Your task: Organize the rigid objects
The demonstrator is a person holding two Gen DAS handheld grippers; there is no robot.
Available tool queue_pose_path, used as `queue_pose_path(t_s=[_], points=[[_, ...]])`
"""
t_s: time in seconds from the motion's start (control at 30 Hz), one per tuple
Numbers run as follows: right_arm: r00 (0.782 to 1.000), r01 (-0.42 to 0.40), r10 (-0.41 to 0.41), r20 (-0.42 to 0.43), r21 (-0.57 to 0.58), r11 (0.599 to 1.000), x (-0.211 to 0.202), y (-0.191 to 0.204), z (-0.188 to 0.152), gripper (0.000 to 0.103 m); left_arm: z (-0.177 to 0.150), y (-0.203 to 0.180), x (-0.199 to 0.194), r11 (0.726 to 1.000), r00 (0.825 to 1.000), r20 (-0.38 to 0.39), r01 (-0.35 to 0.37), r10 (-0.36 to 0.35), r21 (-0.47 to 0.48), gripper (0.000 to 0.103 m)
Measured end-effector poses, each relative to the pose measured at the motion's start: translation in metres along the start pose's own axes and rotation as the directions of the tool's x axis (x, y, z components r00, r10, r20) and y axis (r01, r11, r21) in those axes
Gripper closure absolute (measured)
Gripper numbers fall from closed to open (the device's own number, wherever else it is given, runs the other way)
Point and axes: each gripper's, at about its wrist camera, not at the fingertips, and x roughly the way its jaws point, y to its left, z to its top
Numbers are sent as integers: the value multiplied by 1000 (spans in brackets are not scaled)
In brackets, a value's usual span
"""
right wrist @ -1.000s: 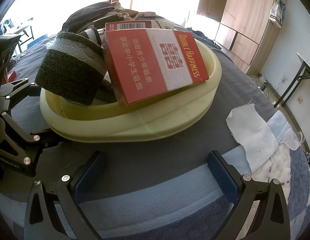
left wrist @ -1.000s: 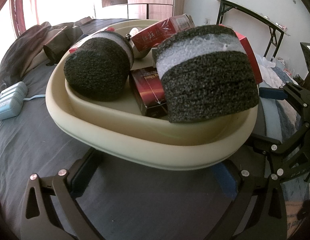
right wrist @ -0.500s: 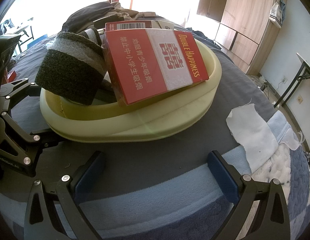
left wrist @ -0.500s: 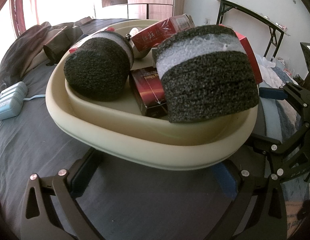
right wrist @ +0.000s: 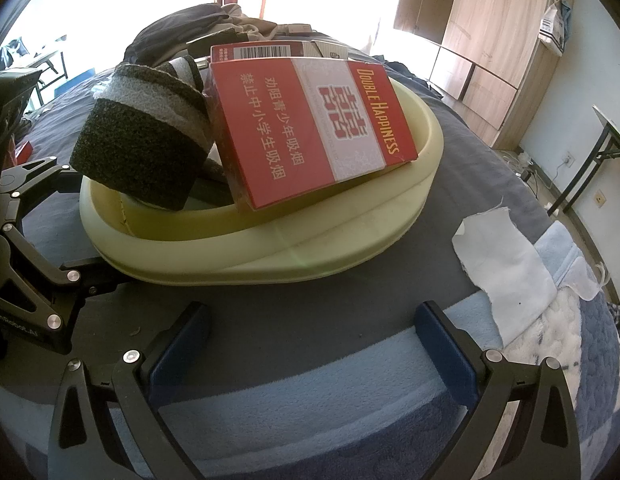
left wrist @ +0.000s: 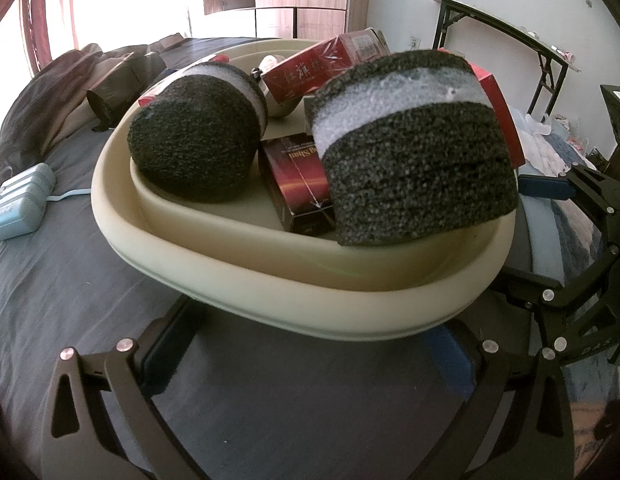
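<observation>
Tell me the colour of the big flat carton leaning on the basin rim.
Red with a white band, clearest in the right wrist view.

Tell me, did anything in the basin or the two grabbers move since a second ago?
Nothing visibly changed. The cream basin, both foam blocks, the Double Happiness carton and the dark red box lie as before. The left gripper and right gripper stay open and empty, in front of the basin.

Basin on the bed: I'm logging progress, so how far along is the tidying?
Mostly done, it seems: the basin already holds two foam blocks, a dark box and the big red box, which leans on the rim. Nothing is in hand: the left hand-held gripper and the right hand-held gripper are both open and empty. Possibly left: the white cloth beside the basin.
</observation>
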Motion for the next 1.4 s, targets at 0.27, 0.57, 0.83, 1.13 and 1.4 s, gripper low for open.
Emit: queue_pose_path(t_s=[0.27, 0.57, 0.83, 1.13, 1.4], points=[[1000, 0, 0, 0, 0, 1000, 0, 0, 0, 0, 0, -1, 0, 1000, 1000, 0, 0, 0, 0, 0], [1000, 0, 0, 0, 0, 1000, 0, 0, 0, 0, 0, 2, 0, 1000, 1000, 0, 0, 0, 0, 0], [1000, 0, 0, 0, 0, 1000, 0, 0, 0, 0, -1, 0, 0, 1000, 1000, 0, 0, 0, 0, 0], [1000, 0, 0, 0, 0, 1000, 0, 0, 0, 0, -1, -1, 0, 1000, 1000, 0, 0, 0, 0, 0], [1000, 0, 0, 0, 0, 1000, 0, 0, 0, 0, -1, 0, 0, 1000, 1000, 0, 0, 0, 0, 0]])
